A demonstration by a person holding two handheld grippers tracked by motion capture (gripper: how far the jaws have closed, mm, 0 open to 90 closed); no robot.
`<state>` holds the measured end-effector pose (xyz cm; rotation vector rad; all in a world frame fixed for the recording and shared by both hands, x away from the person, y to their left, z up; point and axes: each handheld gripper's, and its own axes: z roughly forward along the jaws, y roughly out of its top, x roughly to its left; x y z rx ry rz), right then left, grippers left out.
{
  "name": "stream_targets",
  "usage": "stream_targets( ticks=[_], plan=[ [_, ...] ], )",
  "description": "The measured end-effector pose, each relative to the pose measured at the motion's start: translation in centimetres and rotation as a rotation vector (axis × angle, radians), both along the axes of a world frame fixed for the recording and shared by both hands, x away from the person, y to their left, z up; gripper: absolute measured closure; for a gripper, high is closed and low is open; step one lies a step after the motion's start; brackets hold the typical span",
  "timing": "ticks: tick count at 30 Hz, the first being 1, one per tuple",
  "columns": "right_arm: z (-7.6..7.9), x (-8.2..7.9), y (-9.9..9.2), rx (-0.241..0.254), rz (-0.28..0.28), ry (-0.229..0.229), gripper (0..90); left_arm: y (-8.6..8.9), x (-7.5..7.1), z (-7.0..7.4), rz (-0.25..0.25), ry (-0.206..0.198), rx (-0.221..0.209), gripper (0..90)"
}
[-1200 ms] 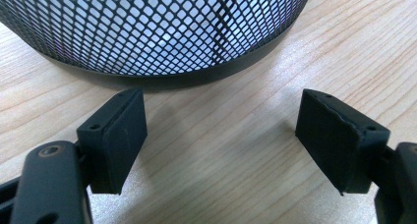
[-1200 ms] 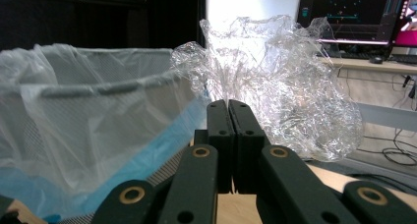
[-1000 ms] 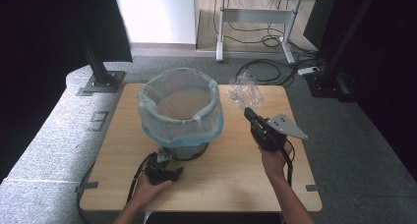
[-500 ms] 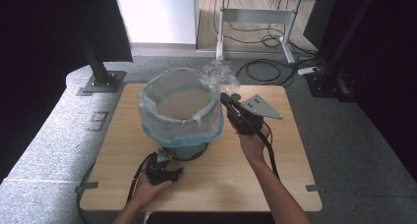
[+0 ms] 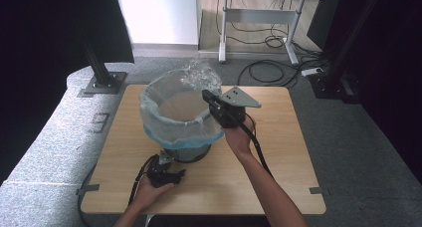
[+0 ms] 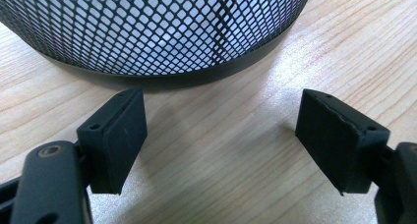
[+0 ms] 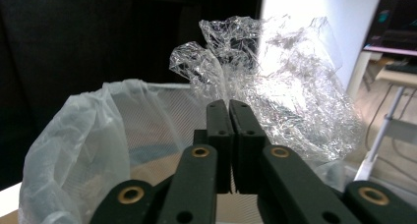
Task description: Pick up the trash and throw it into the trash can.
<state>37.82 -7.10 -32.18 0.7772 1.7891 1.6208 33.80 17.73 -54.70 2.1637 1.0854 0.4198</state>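
**Ana:** Crumpled clear plastic is pinched in the right gripper, whose jaws are pressed together on it. It hangs over the far right rim of the lined mesh bin, at the middle of the wooden table.

**Ben:** So which step is this?

**Ana:** I'd call it the carry to the bin, nearly finished. The wad is above the liner bag, more over the rim than over the middle of the mouth.

**Ben:** What does the next move need?

**Ana:** A little more reach to the left and nearer, so the wad is well inside the rim, then the jaws must part. The plastic is light and springy; it may cling to a pad or catch on the bag's edge, so a slight dip into the mouth would help.

**Ben:** And the other hand?

**Ana:** The left gripper lies on the table at the near side of the bin, its jaws spread wide with nothing between them, right by the mesh base. It could steady the bin if needed.

**Ben:** Anything in the way?

**Ana:** Not on the tabletop. Beyond it stand a desk frame and loose floor cables, well apart from the work. The right gripper's own cable trails along the forearm, away from the bin.
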Motion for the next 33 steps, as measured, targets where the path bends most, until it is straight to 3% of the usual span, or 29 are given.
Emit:
stream_targets(
  ticks=[1, 2, 3, 5, 7, 10, 17, 26, 33],
  plan=[
    [-0.1, 0.3, 0.0, -0.005, 0.012, 0.016, 75.1, 0.0, 0.0, 0.0, 0.0, 0.0, 0.0, 19.4],
    [-0.1, 0.3, 0.0, -0.005, 0.012, 0.016, 75.1, 0.0, 0.0, 0.0, 0.0, 0.0, 0.0, 19.4],
    [-0.4, 0.7, 0.1, -0.018, -0.016, 0.04, 47.6, 0.0, 0.0, 0.0, 0.0, 0.0, 0.0, 19.4],
    [-0.6, 0.6, -0.1, -0.037, -0.069, 0.031, 38.1, 0.0, 0.0, 0.0, 0.0, 0.0, 0.0, 19.4],
    [-0.5, 0.4, -0.5, -0.028, -0.063, 0.038, 33.4, 0.0, 0.0, 0.0, 0.0, 0.0, 0.0, 19.4],
    [-0.3, 0.0, -1.2, -0.02, -0.047, 0.032, 31.1, 0.0, 0.0, 0.0, 0.0, 0.0, 0.0, 19.4],
    [-0.7, -1.1, -3.3, -0.026, -0.068, 0.032, 30.1, 0.0, 0.0, 0.0, 0.0, 0.0, -0.001, 19.4],
    [-2.6, -2.5, -6.3, -0.038, -0.103, 0.039, 30.0, 0.0, 0.0, 0.0, 0.001, 0.001, -0.003, 19.4],
    [-5.1, -3.6, -9.4, -0.029, -0.155, 0.077, 30.0, 0.0, 0.0, 0.0, 0.001, 0.0, -0.005, 19.4]
  ],
)
